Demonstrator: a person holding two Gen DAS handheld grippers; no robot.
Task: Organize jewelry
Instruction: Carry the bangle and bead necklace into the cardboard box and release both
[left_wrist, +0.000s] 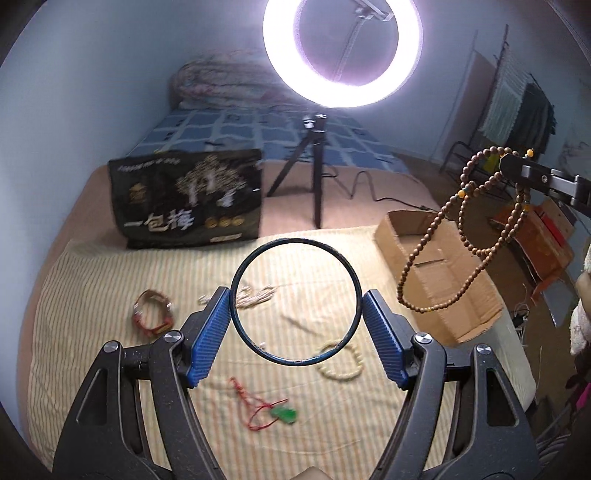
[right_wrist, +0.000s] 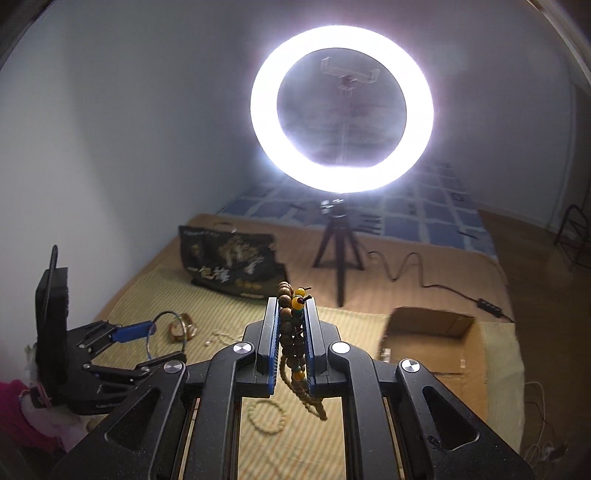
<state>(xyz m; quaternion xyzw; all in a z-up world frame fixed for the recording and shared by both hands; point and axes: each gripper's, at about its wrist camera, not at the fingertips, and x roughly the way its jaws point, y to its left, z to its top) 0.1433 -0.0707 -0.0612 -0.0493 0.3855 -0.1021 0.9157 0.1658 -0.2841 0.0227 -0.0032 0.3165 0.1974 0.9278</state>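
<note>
My left gripper (left_wrist: 295, 306) is shut on a dark thin bangle (left_wrist: 243, 266), held above the striped cloth (left_wrist: 92, 295); it also shows in the right wrist view (right_wrist: 155, 334) with the bangle (right_wrist: 183, 325). My right gripper (right_wrist: 291, 332) is shut on a long brown wooden bead necklace (right_wrist: 286, 317), which hangs in loops in the left wrist view (left_wrist: 439, 225) over an open cardboard box (left_wrist: 439, 280). On the cloth lie a red-brown bracelet (left_wrist: 153, 312), a pale bead bracelet (left_wrist: 343, 363), a white bead string (left_wrist: 255, 295) and a red cord with a green pendant (left_wrist: 269, 406).
A black printed bag (left_wrist: 188, 199) stands at the back of the cloth. A ring light (left_wrist: 341, 51) on a tripod (left_wrist: 314, 173) stands behind it, with a cable (left_wrist: 369, 188) running right. The box also shows in the right wrist view (right_wrist: 432, 339).
</note>
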